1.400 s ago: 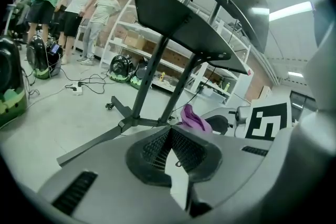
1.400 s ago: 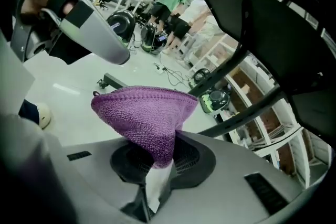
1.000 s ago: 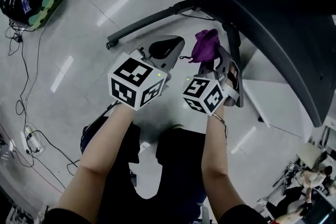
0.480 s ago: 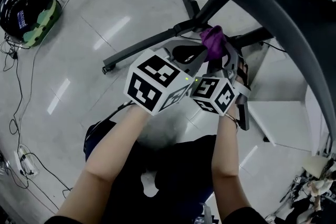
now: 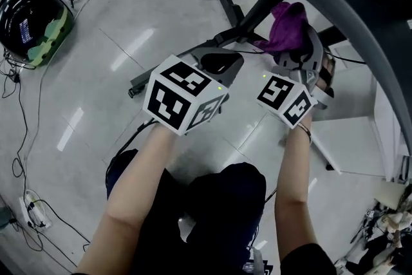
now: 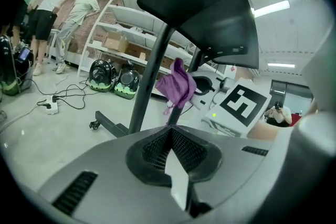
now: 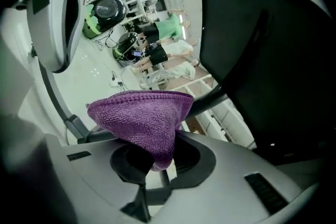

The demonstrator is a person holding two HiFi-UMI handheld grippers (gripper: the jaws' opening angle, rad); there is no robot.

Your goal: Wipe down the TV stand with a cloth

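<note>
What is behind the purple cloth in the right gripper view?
Behind the purple cloth, the stand's dark post and pale floor show. The right gripper is shut on the cloth, which covers its jaw tips and part of the post.

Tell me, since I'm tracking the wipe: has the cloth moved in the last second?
Yes. In the head view the cloth has gone right and away from the person, now lying right of the stand's post.

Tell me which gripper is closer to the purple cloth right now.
Right. The right gripper is clamped on the purple cloth, which bunches out of its jaws. The left gripper, shut and empty, sits to the cloth's left, apart from it.
</note>
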